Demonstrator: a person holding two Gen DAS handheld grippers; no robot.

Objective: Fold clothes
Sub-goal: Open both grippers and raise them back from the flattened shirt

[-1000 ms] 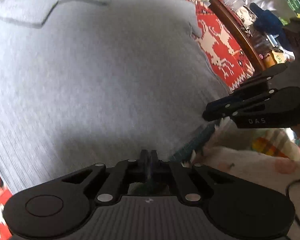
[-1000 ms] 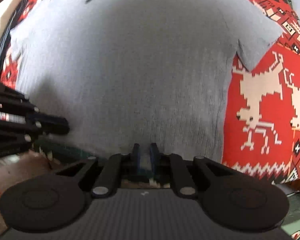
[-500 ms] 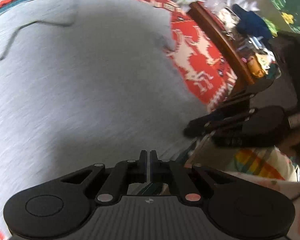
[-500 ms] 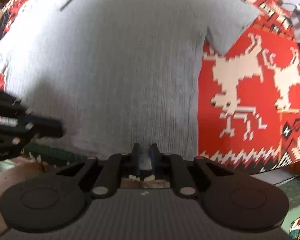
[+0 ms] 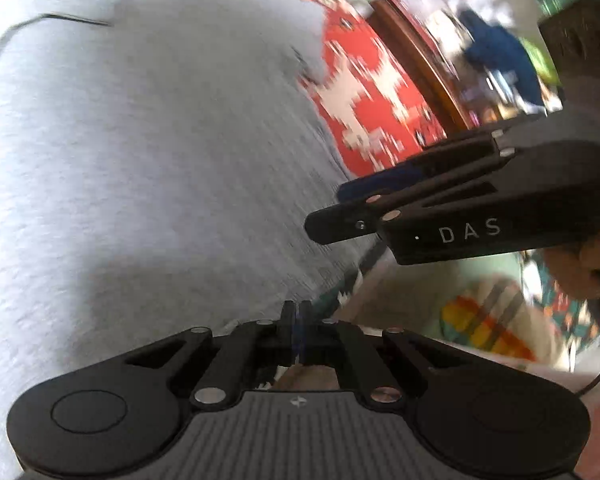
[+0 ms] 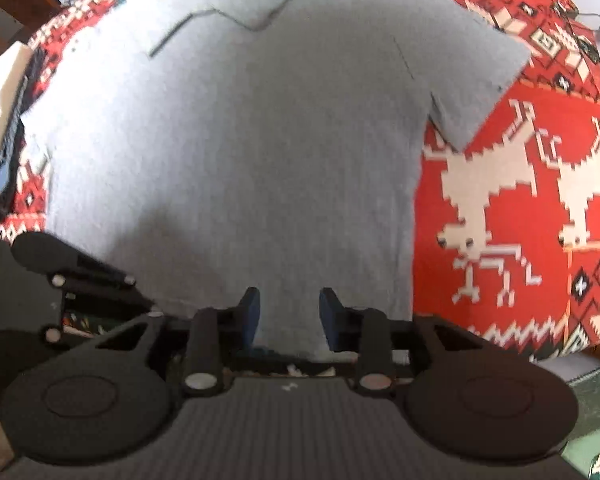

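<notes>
A grey T-shirt [image 5: 140, 160] [image 6: 240, 140] lies spread flat, collar away from me, on a red patterned blanket [image 6: 500, 200] [image 5: 360, 92]. My left gripper [image 5: 296, 312] [image 6: 144, 296] is shut at the hem's near left corner, and the cloth appears pinched between its tips. Farther right along the hem, my right gripper [image 6: 288, 312] [image 5: 328, 216] is opening. The hem lies between its blue pads [image 6: 250, 308], which stand clear of the cloth on both sides.
A wooden shelf [image 5: 420, 60] crowded with small objects stands beyond the blanket's right side. A colourful cloth [image 5: 480, 328] lies below the near edge, and a person's hand [image 5: 580, 264] holds the right gripper. A white block [image 6: 0, 100] sits at the far left.
The right gripper's jaws have spread apart off the hem, and it has lifted a little, showing more of the shirt. The left gripper stays shut at the hem.
</notes>
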